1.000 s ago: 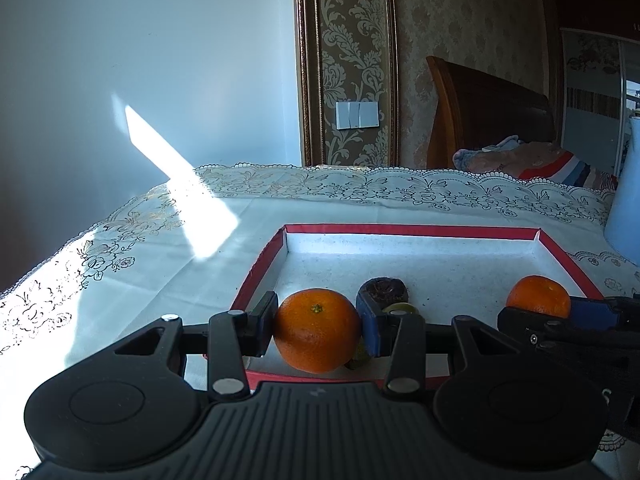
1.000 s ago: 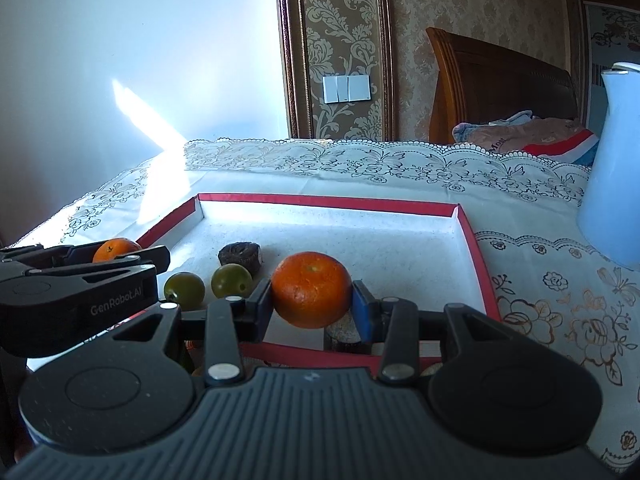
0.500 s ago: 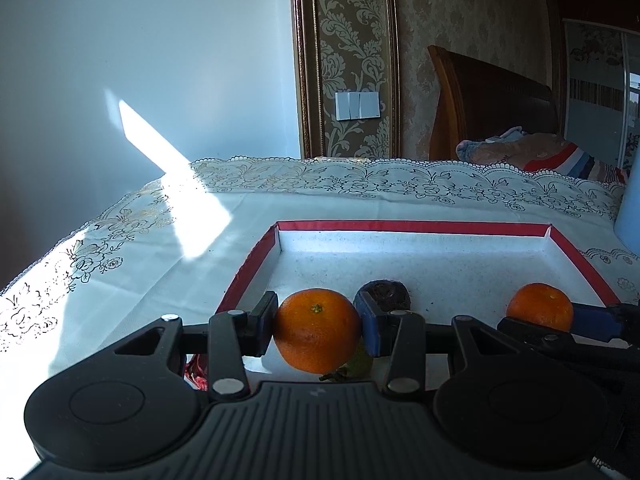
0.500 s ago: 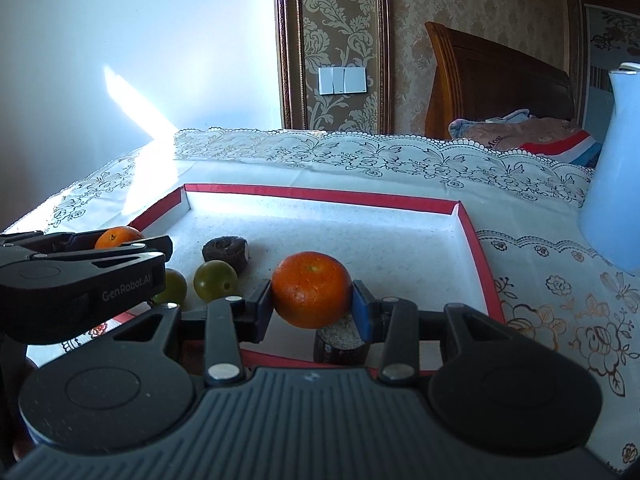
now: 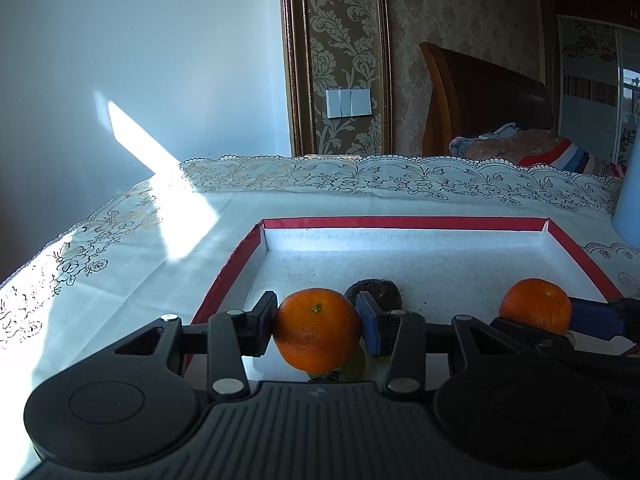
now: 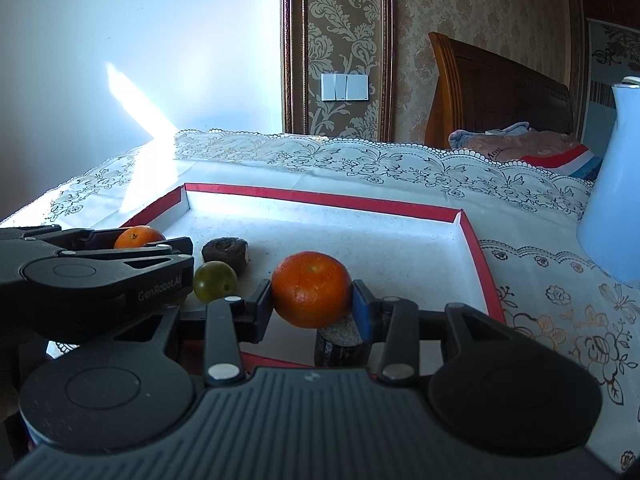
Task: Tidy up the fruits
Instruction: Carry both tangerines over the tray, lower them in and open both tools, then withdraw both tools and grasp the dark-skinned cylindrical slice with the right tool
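Note:
A shallow white tray with a red rim (image 5: 400,223) (image 6: 320,199) lies on the lace tablecloth. My left gripper (image 5: 317,330) is shut on an orange (image 5: 316,328) above the tray's near left corner. My right gripper (image 6: 311,298) is shut on a second orange (image 6: 311,289) above the tray's near edge; that orange also shows in the left wrist view (image 5: 535,305). In the tray lie a green fruit (image 6: 215,281), a dark brown fruit (image 6: 225,255) (image 5: 378,292), and another dark one (image 6: 340,342) under the right gripper.
A pale blue jug (image 6: 612,200) stands on the cloth right of the tray. A wooden headboard (image 5: 480,96) and bedding (image 6: 520,148) lie beyond the table's far edge. A sunlit patch crosses the cloth at far left.
Both grippers have moved forward and higher over the tray, each still holding its orange. The fruits in the tray have not moved.

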